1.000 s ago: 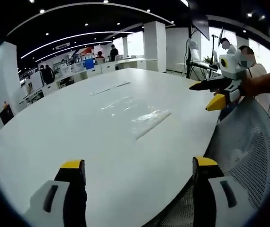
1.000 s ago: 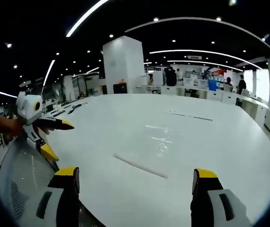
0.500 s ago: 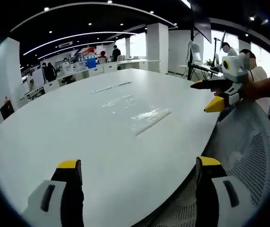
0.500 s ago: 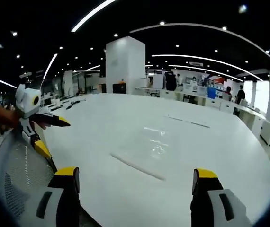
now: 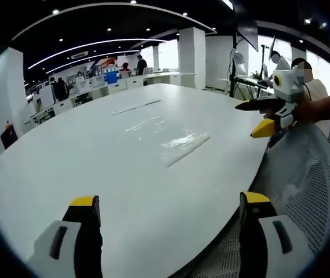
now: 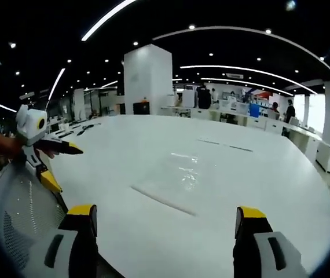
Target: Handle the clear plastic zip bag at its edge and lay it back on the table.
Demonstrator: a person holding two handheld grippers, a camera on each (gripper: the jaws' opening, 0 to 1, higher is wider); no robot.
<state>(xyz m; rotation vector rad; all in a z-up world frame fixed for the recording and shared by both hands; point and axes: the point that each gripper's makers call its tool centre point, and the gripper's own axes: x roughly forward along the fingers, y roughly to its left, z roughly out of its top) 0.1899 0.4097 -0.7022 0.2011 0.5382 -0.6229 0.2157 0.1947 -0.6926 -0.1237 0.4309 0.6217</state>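
The clear plastic zip bag (image 5: pixel 179 146) lies flat on the wide white oval surface (image 5: pixel 95 168), its zip edge nearest me, empty as far as I can tell. Since a second ago it hasn't shifted; I've only drifted slightly, so the task looks finished or unstarted. My left gripper (image 5: pixel 165 211) and right gripper (image 6: pixel 165 223) gape, holding nothing, well short of the bag.

No legible text or labels.
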